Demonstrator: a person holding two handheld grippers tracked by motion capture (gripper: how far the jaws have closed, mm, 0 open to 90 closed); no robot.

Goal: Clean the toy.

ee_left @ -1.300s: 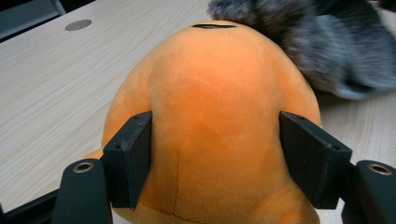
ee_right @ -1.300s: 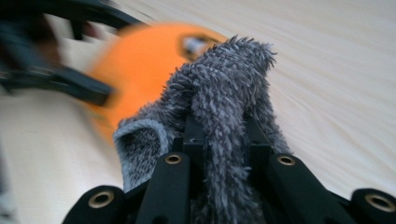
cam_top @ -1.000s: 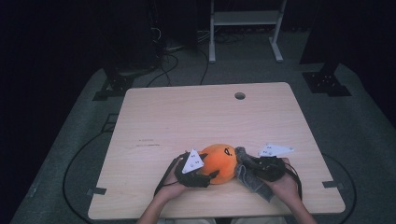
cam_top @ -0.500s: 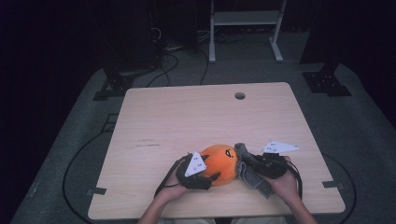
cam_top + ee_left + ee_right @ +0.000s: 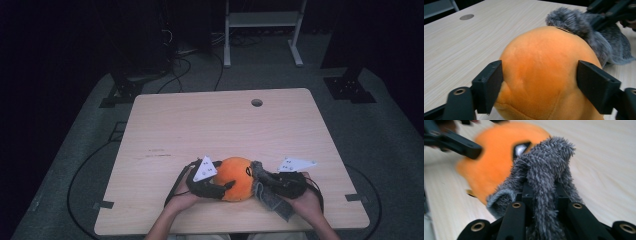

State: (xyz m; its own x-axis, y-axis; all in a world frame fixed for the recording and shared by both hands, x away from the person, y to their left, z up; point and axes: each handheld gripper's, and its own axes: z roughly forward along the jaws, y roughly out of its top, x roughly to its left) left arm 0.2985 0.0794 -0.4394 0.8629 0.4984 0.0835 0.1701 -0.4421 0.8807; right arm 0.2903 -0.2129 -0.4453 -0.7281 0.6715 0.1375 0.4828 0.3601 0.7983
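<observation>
Left gripper (image 5: 539, 82) straddles the orange plush ball (image 5: 546, 75), its jaws having just been opening, the pads flanking the ball's sides with the plush bulging between them, barely touching. Right gripper (image 5: 541, 195) is pressed tight on the grey furry fabric (image 5: 544, 170), which butts against the ball. Everything sits near the front edge of the wooden table (image 5: 200, 125).
</observation>
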